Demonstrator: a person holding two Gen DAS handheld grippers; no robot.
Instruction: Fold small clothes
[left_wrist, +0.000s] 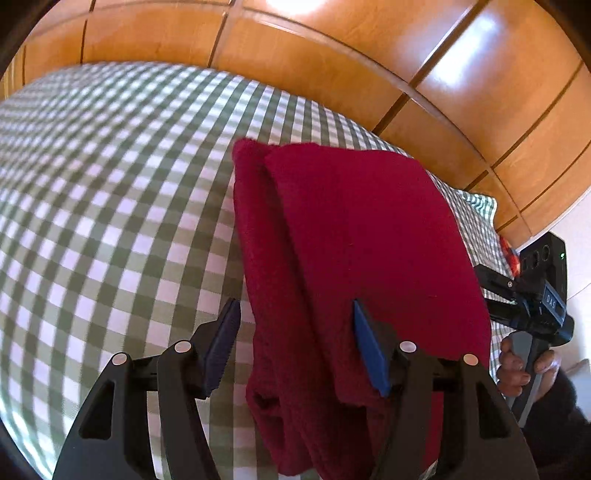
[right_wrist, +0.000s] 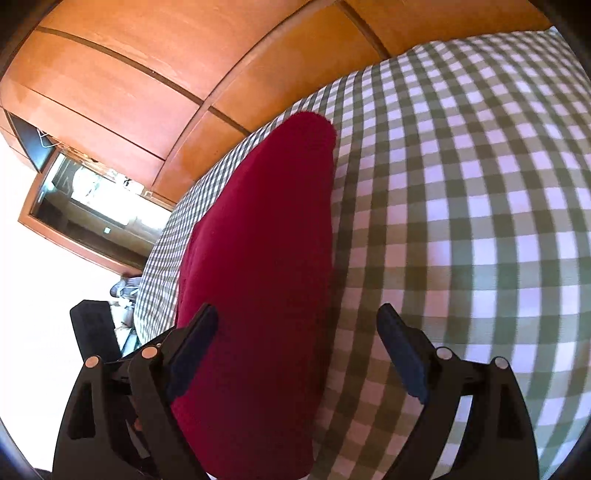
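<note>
Two claws hang open over the bed: the left claw (left_wrist: 291, 347) spread above the near end of the red cloth (left_wrist: 354, 236), the right claw (right_wrist: 295, 354) spread likewise, neither gripping. Folded layers lie on the checked bed (left_wrist: 110, 206), likely released to settle; wooden wardrobe (left_wrist: 332, 55) stands beyond.

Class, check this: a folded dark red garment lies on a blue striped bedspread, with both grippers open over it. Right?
Not quite. The bedspread is green-and-white checked, not blue striped, as both wrist views show. The red garment and the open left gripper and right gripper stand as stated.
</note>
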